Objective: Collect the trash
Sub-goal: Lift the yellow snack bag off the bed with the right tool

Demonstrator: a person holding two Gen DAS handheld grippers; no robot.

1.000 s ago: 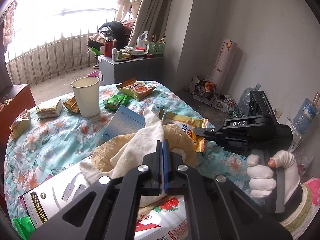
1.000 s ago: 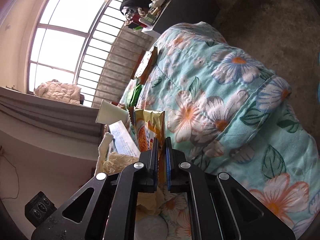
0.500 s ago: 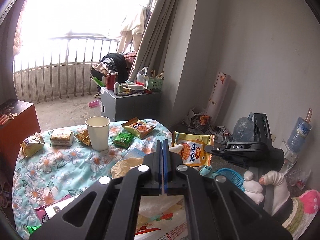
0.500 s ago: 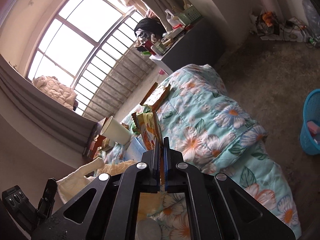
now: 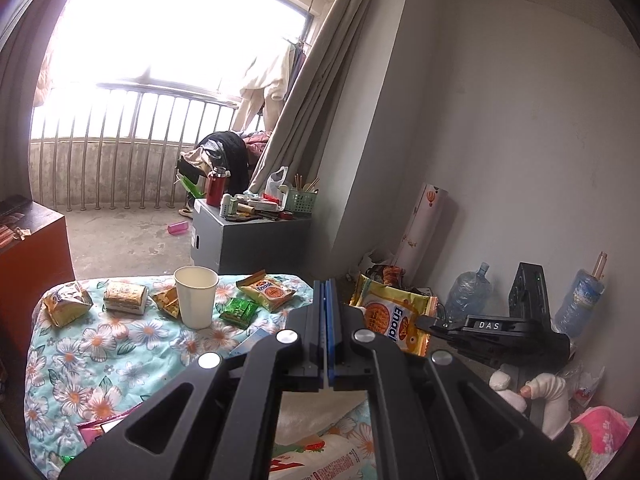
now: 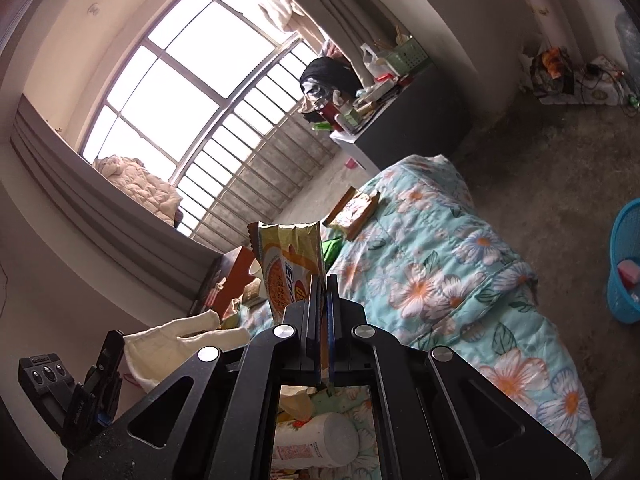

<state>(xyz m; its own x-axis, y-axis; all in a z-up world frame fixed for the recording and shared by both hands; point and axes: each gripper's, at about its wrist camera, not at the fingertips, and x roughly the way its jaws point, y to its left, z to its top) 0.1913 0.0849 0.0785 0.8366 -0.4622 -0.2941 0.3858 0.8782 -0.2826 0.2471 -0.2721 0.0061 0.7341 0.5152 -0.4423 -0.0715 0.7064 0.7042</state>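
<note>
A: The right gripper point(image 6: 322, 280) is clamped on one edge of the yellow Enaak snack wrapper point(image 6: 288, 264), held up at centre frame above the floral quilt point(image 6: 460, 280).

B: Thin hold. If the foil slides, I'd expect it to drop short of the blue basket point(image 6: 628, 264) at the right edge.

A: The left gripper point(image 5: 326, 292) is closed; the white cloth point(image 6: 180, 340) looks pinched in it, at lower left.

B: It hangs loose and could drag the paper cup point(image 5: 196, 296) over.
</note>
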